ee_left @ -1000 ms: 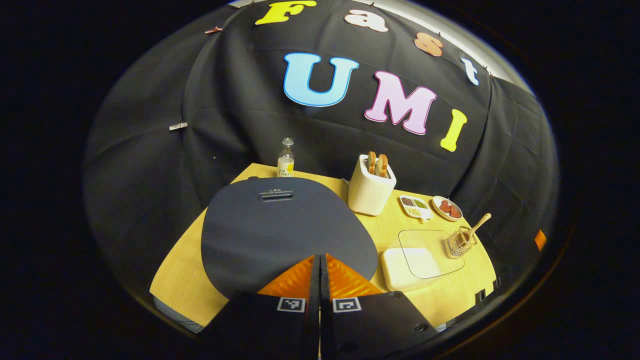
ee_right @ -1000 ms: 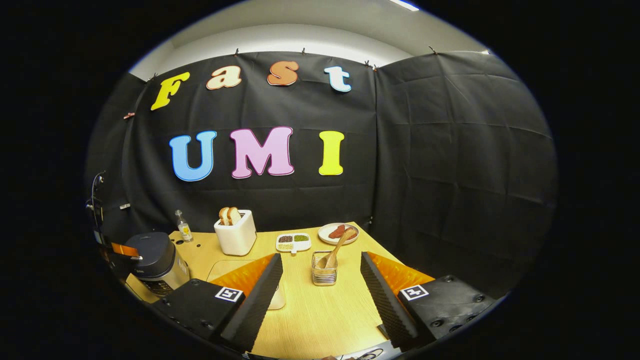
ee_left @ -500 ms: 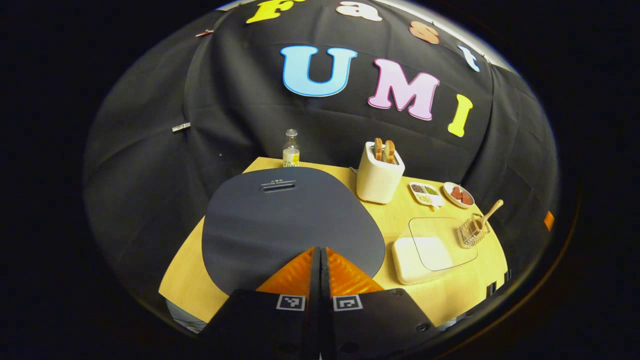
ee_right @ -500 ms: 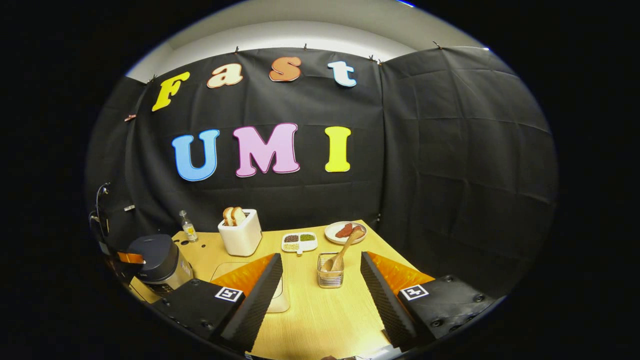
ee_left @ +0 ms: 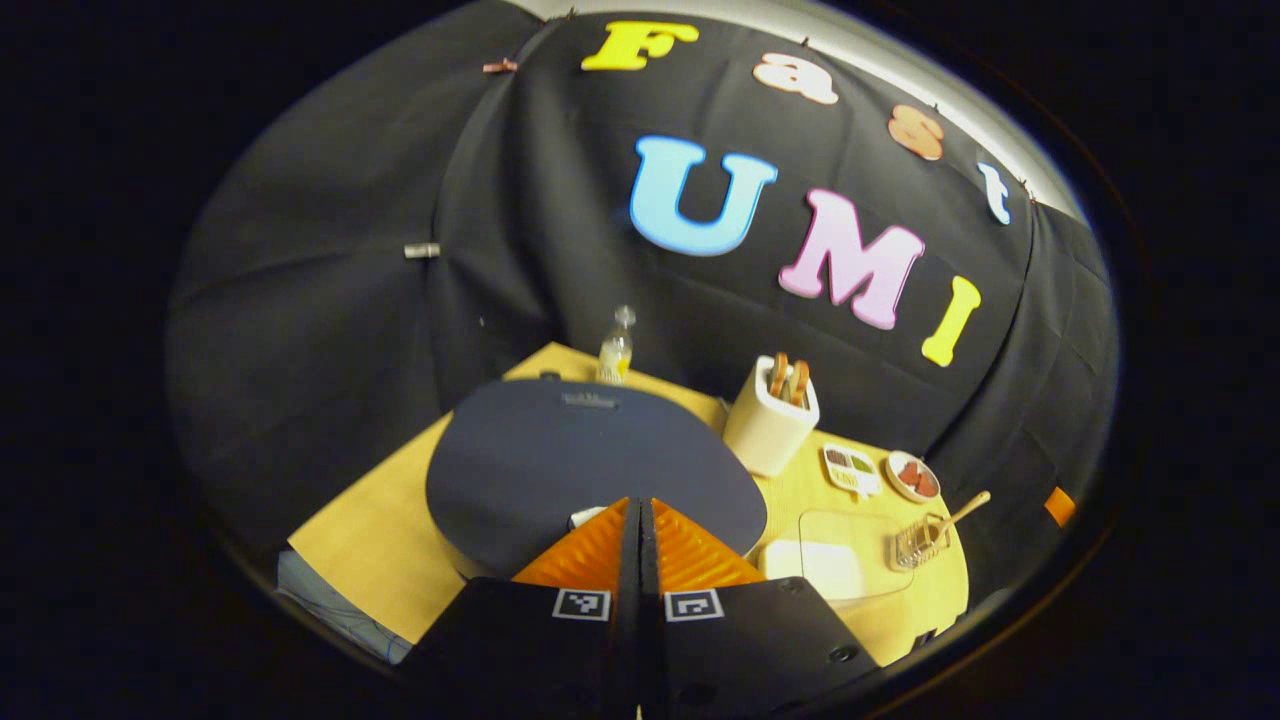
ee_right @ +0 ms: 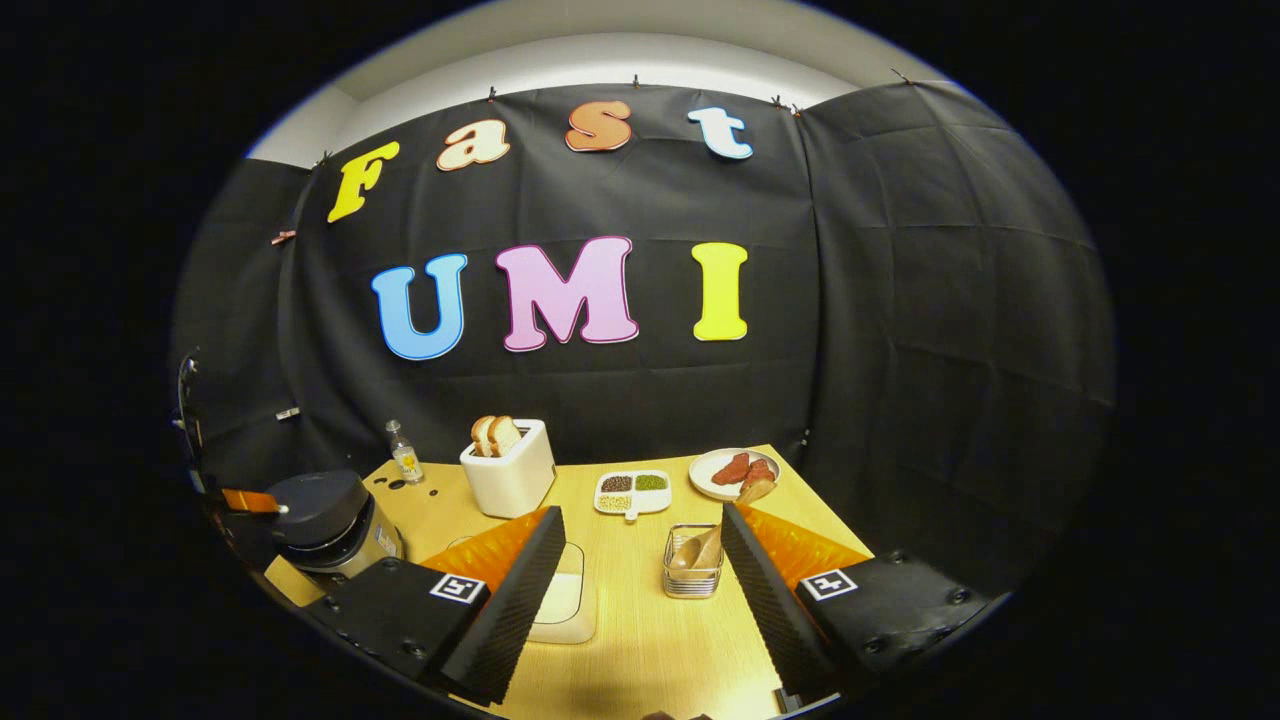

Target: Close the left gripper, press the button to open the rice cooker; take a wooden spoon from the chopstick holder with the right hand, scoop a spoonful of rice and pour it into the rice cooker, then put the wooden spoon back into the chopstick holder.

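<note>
The rice cooker (ee_left: pixel 590 465) has a dark grey lid and stands right in front of my left gripper (ee_left: pixel 637 503). That gripper is shut, with its tips at the lid's front edge beside a small white button (ee_left: pixel 585 517). In the right gripper view the rice cooker (ee_right: pixel 325 510) is at the far left, with the left gripper (ee_right: pixel 262 503) against its front. My right gripper (ee_right: pixel 640 515) is open and holds nothing. The wire chopstick holder (ee_right: pixel 693 573) with the wooden spoon (ee_right: pixel 710 545) stands just inside its right finger. A white rice box (ee_right: pixel 565 600) lies by the left finger.
A white toaster (ee_right: pixel 510 475) with bread, a small bottle (ee_right: pixel 403 455), a divided dish (ee_right: pixel 632 490) and a plate of red food (ee_right: pixel 735 470) stand along the back of the wooden table (ee_right: pixel 640 640). The black cloth wall closes the back and right.
The left gripper has drawn back to the cooker's front edge, and the white button now shows beside its tips. The right gripper has shifted, so the holder sits closer to its right finger.
</note>
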Motion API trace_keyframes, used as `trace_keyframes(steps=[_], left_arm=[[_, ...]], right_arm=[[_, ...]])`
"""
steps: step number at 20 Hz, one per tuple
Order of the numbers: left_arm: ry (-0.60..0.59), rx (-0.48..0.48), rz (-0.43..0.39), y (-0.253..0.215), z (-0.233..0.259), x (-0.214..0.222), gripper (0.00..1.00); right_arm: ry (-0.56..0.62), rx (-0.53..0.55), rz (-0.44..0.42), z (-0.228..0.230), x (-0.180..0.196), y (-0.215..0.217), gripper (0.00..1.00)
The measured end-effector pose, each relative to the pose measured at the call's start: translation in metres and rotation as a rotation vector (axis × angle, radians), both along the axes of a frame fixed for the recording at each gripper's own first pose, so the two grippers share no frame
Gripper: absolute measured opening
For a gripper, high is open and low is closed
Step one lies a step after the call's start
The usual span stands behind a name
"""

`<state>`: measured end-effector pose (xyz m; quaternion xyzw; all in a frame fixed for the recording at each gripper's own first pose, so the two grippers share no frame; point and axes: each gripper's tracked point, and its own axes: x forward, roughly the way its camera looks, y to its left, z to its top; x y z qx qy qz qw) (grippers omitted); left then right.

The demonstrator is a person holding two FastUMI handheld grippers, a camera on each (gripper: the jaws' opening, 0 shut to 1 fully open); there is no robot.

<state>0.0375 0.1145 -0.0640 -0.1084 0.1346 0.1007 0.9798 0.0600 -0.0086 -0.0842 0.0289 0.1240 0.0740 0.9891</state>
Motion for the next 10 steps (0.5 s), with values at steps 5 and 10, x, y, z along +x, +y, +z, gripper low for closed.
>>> trace_keyframes(steps=[5,10], left_arm=[[-0.104,0.166,0.149,0.006,0.06,-0.029,0.08],[-0.114,0.122,0.186,-0.018,0.058,-0.048,0.55]], right_arm=[[0.0,0.007,0.025,-0.005,0.031,-0.01,0.99],[0.051,0.042,0.01,-0.026,0.061,-0.028,0.98]])
